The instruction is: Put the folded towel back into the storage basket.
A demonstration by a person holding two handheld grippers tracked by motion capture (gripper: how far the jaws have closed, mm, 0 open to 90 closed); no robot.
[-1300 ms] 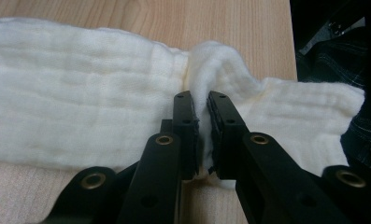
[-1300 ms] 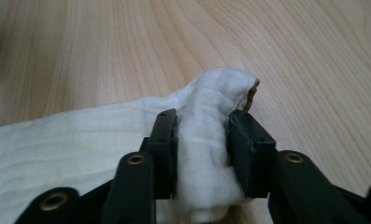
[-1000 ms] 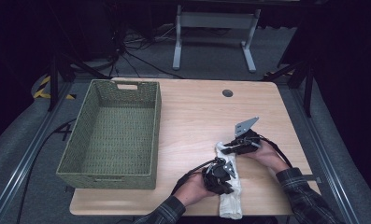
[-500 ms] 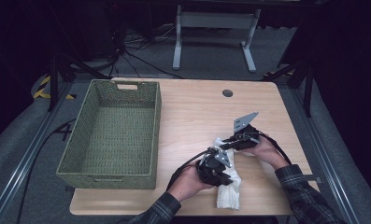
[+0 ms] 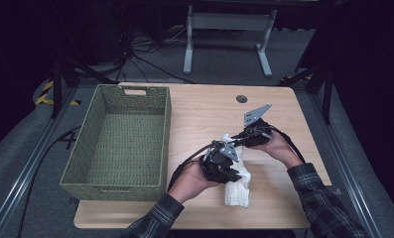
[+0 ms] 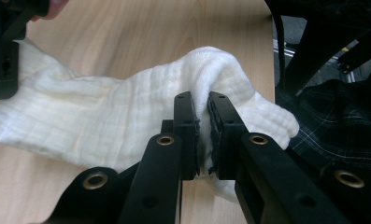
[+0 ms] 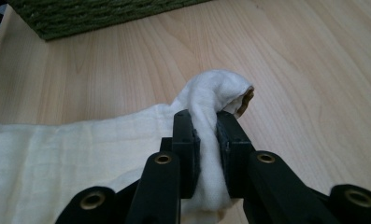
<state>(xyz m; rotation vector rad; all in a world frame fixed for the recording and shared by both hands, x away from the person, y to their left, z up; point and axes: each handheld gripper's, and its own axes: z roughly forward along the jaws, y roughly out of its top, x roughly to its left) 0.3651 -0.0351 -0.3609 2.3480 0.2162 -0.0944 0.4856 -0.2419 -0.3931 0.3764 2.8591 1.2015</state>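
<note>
White cloth (image 5: 235, 183) on desk (image 5: 204, 106), near right part. Left tool (image 5: 223, 163) clenched on cloth's near fold; right tool (image 5: 240, 139) clenched on far end. Green basket (image 5: 117, 141) left, apart from cloth. Dark round grommet (image 5: 241, 98) far, clear.
</note>
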